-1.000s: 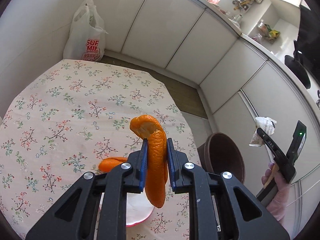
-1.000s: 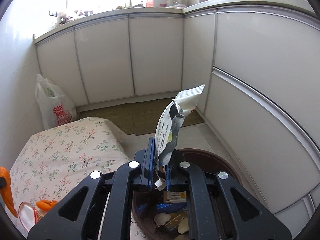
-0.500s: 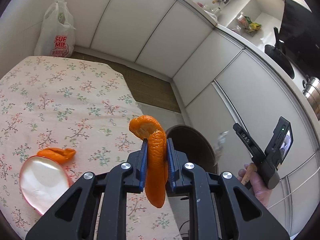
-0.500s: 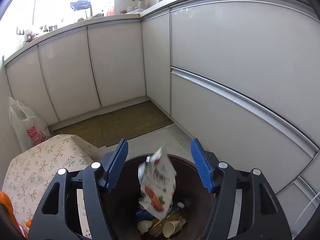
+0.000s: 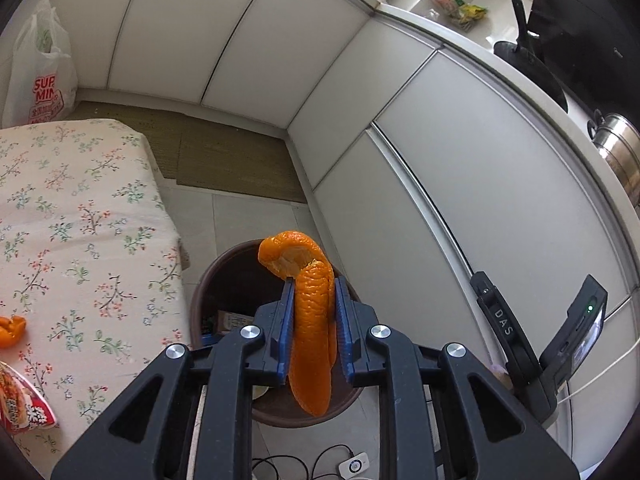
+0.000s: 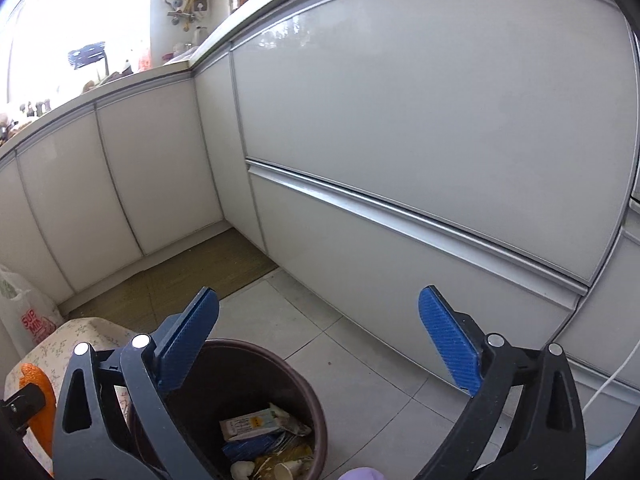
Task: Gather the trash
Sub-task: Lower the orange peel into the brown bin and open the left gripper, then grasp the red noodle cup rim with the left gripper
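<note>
Between left gripper [image 5: 311, 300] pads: orange peel [image 5: 310, 332], clamped upright, poised above brown trash bin [image 5: 240, 292] for drop. Right gripper [image 6: 318, 326] spread wide, empty, above bin.

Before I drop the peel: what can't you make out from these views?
- Trash bin floor, left wrist: hidden by the left gripper and orange peel.
- Snack packet, left wrist: cut off by the frame edge.
- Bin's near rim, right wrist: cut off below the open right gripper.
</note>
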The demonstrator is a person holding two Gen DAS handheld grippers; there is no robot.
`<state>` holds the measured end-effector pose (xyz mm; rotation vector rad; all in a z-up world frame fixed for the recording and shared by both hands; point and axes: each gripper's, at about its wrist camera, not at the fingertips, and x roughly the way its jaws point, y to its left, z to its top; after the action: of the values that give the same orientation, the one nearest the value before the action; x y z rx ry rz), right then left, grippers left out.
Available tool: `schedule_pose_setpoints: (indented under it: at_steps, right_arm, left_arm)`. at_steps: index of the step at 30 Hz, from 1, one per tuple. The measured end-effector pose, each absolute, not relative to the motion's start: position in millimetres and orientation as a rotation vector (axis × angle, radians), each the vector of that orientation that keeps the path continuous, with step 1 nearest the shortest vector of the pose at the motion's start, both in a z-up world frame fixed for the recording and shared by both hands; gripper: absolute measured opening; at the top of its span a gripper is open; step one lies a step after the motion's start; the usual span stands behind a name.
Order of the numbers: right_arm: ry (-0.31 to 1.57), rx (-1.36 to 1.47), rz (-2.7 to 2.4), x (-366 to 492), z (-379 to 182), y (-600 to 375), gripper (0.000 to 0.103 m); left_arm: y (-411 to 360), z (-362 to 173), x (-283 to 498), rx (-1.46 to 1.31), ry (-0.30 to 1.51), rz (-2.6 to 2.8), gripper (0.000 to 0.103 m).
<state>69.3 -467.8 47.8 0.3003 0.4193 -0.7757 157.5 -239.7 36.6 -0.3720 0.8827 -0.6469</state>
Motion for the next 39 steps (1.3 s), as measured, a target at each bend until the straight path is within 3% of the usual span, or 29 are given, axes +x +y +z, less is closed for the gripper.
schedule_pose_setpoints:
  at_steps: [12,14,20,31,39]
  right_arm:
    - [0.444,0.411,-0.858,56,32,-517,0.096]
    - [0.449,0.423,-0.862,55,31,-521,0.096]
    - [0.468,0.418,-0.853,59,28,-514,0.096]
    - [0.532,0.377,-0.815,74,26,-494,0.096]
    - [0.575,0.297,-0.715,92,27,-457,0.096]
  left_arm:
    - [-329,44,166,-0.227,0.888,-0.666,0.026]
    - [-334,42,166,-0.206,0.895,-0.658,0.043]
    - [-335,37,166,-0.179,0.907,-0.611,0.07]
    - [-311,23,172,-0.132,0.918,-0.5,0.079]
    - [-251,12,161,-0.093,0.897,-0.379,0.081]
